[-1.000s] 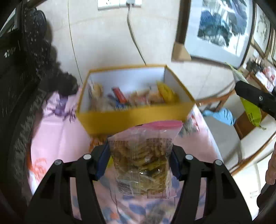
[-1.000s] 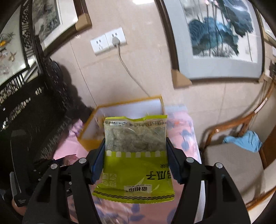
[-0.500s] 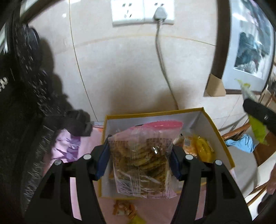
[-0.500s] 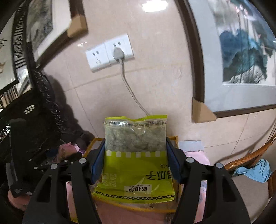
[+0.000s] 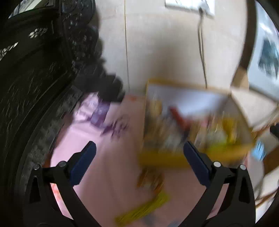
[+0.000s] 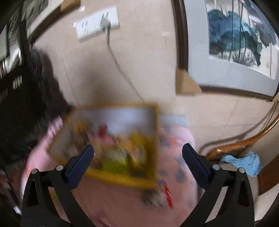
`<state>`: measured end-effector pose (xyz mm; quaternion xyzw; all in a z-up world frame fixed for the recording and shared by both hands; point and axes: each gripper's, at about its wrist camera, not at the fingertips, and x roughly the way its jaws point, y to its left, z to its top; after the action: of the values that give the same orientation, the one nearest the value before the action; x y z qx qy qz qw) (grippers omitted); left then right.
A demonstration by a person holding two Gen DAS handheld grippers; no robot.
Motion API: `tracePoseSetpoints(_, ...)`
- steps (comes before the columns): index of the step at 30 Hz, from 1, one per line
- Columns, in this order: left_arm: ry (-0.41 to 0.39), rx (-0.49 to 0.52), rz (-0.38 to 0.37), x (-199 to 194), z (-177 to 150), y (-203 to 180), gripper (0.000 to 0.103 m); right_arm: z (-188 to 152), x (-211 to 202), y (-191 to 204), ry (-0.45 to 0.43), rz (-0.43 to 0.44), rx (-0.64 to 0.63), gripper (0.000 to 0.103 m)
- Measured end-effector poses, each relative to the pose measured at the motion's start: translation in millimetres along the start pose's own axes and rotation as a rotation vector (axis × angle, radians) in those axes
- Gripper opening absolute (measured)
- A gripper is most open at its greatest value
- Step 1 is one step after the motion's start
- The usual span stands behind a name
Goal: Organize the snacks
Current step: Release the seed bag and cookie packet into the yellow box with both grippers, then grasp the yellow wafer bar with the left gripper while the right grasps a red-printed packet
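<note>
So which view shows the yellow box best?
The right wrist view: the box sits near the middle, with all four walls and the snacks inside visible, though blurred. In the left wrist view the box is blurrier, off to the right, and partly behind a finger.

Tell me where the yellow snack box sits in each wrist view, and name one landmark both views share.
Left wrist: the yellow snack box is right of centre, blurred, partly behind the right finger of the open left gripper.
Right wrist: the box is centre-left, above the open right gripper.
Shared landmark: the white wall socket, its cord running down towards the box.
</note>
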<state>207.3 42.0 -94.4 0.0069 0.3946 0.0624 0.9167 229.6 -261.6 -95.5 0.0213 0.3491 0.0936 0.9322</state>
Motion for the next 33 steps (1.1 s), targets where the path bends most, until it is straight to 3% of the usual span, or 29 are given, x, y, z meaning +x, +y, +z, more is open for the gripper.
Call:
tracePoseSetpoints(2,-0.016,0.052,-0.078,-5,-32,4,0.101,-34,8,-12,0.073,-0.097,-0.051,0.102)
tracePoseSetpoints(4,0.026,0.133,-0.170,0,-58,2,0.101,-63,15,-21,0.125,-0.154,-0.088,0.102)
tracePoseSetpoints(6,0.066,0.231,-0.128,11,-78,-4,0.101,-83,18,-24,0.107,-0.115,-0.119,0.102)
tracePoseSetpoints(9,0.087,0.355,-0.087,34,-104,-10,0.101,-99,34,-26,0.097,-0.134,-0.124,0.102)
tracePoseSetpoints(13,0.114,0.396,-0.101,60,-115,-15,0.101,-106,73,-29,0.094,-0.070,-0.017,0.102)
tracePoseSetpoints(16,0.176,0.408,-0.125,80,-124,-19,0.101,-110,103,-23,0.132,-0.082,-0.040,0.102)
tracePoseSetpoints(17,0.162,0.382,-0.137,79,-125,-16,0.098,-111,110,-20,0.161,-0.085,-0.041,0.096)
tracePoseSetpoints(18,0.198,0.356,-0.161,81,-123,-13,0.090,-112,116,-20,0.188,-0.078,-0.027,0.063)
tracePoseSetpoints(19,0.232,0.321,-0.201,83,-121,-11,0.080,-114,121,-21,0.220,-0.049,0.004,0.059)
tracePoseSetpoints(20,0.268,0.261,-0.244,82,-117,-8,0.059,-116,121,-22,0.227,-0.030,0.028,0.045)
tracePoseSetpoints(21,0.271,0.268,-0.232,79,-116,-10,0.048,-118,118,-19,0.218,-0.044,0.031,0.028)
tracePoseSetpoints(24,0.273,0.320,-0.235,71,-118,-20,0.024,-125,106,-13,0.199,-0.050,0.043,0.024)
tracePoseSetpoints(30,0.285,0.267,-0.277,46,-131,-14,0.021,-130,55,-11,0.150,-0.040,0.105,0.024)
tracePoseSetpoints(33,0.253,0.272,-0.239,24,-139,-13,0.021,-131,31,-9,0.172,-0.029,0.099,0.024)
